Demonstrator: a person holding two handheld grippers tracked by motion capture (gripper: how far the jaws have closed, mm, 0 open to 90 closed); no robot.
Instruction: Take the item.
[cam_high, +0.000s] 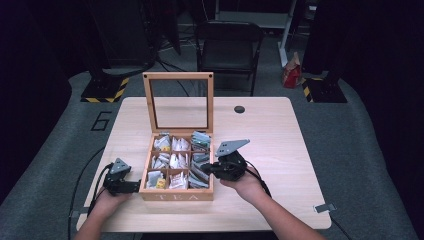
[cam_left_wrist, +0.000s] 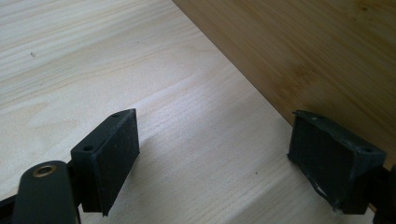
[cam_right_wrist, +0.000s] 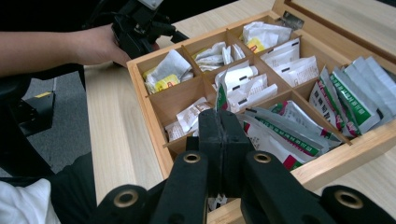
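Wooden tea box (cam_high: 176, 194) near middle of table (cam_high: 270, 145), glass lid (cam_high: 178, 102) standing upright at box's far edge. Nine compartments, all holding tea sachets (cam_right_wrist: 243, 84); green-striped ones in the box's right column.

Right gripper (cam_high: 214, 169) held over box's right column, near the front compartments. Fingers (cam_right_wrist: 223, 135) pressed flat together, pads meeting; a white sachet with a green edge (cam_right_wrist: 229, 86) rising just beyond the fingertips, cannot tell whether pinched between them.

Left gripper (cam_high: 134, 187) low on table, against box's left wall near its front corner. Fingers (cam_left_wrist: 116, 154) spread wide, bare table between them, nothing held; one pad right beside the box wall (cam_left_wrist: 322, 51).
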